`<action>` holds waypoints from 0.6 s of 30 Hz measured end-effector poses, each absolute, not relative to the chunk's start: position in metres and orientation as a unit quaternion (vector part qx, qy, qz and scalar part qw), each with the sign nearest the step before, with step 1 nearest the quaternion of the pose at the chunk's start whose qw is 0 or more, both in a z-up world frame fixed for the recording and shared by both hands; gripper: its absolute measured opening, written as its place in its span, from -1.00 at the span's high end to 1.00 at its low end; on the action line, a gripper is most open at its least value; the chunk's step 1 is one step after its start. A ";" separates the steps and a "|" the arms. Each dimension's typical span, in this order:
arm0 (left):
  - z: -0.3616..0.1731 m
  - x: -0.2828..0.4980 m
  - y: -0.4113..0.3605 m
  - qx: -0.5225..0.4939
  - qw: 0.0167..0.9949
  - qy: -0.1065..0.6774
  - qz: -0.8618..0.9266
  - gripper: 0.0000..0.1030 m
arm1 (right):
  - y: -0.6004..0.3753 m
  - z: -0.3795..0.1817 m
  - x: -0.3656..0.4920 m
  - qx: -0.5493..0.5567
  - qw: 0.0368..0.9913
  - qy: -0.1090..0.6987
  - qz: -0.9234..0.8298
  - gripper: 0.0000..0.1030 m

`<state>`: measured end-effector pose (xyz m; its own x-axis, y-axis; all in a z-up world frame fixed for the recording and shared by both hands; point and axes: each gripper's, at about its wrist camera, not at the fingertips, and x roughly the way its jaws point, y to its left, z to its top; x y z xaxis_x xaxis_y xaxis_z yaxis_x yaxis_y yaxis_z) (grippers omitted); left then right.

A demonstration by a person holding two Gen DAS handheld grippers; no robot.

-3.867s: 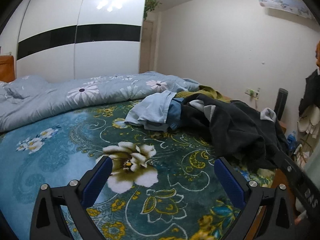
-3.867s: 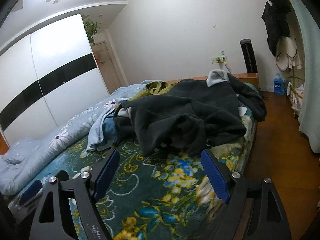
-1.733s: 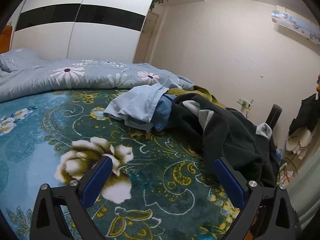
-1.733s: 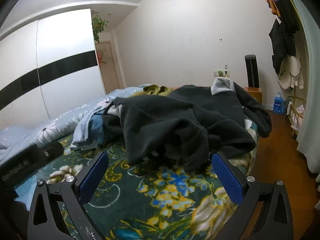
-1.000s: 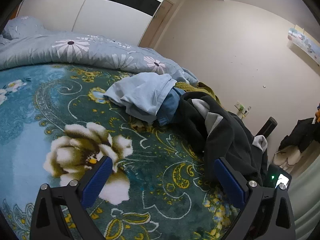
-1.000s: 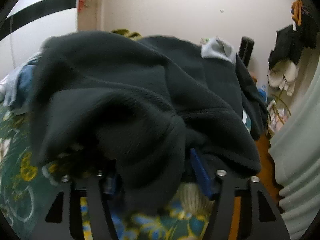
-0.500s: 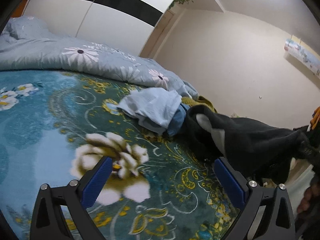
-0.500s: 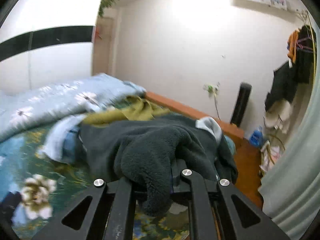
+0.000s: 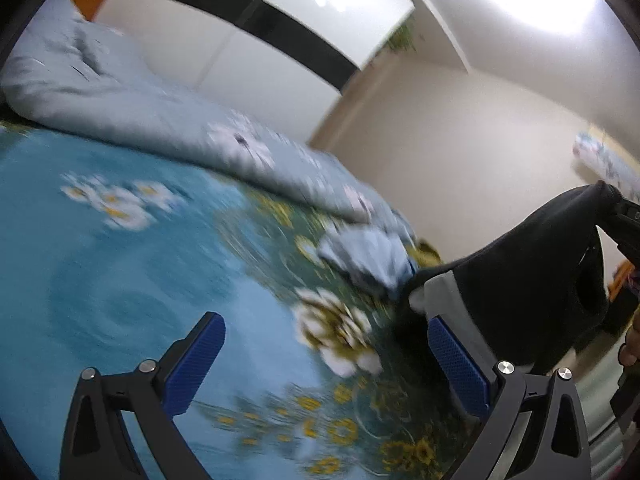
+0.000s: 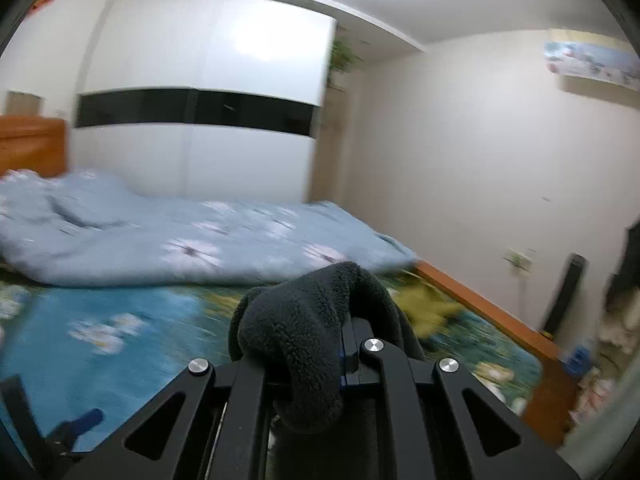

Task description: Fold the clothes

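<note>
Above the floral bedspread [image 9: 120, 280], the right gripper [image 10: 320, 344] is clamped tight on a fold of the dark fleece garment [image 10: 304, 328], which hangs from it toward the heap of pale blue clothes [image 9: 364, 248]. The left gripper [image 9: 324, 352] is spread wide with nothing between its pads; the garment lies to its right, its long axis running steeply up to the other claw. No legible brand or writing shows anywhere.
</note>
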<state>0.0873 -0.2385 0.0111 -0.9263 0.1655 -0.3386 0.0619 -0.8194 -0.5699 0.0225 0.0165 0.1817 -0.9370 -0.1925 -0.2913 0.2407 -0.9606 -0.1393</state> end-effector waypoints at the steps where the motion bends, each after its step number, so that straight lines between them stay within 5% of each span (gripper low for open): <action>1: 0.018 0.099 -0.251 -0.177 0.018 -0.299 0.938 -1.00 | 0.000 0.189 0.029 0.130 0.136 0.082 -0.979 0.81; 8: 0.050 0.166 -0.328 -0.109 -0.049 -0.284 0.951 -1.00 | -0.100 0.213 0.057 0.099 0.298 0.070 -0.947 0.81; 18: 0.018 0.192 -0.384 -0.160 -0.105 -0.253 0.948 -1.00 | -0.239 0.095 0.020 0.266 0.389 0.142 -0.870 0.80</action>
<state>0.1924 -0.3844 0.0180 -0.9271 -0.1181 -0.3557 0.2796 -0.8498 -0.4468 0.0196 -0.2393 0.0945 -0.5558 -0.6021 -0.5732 0.7535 -0.6562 -0.0413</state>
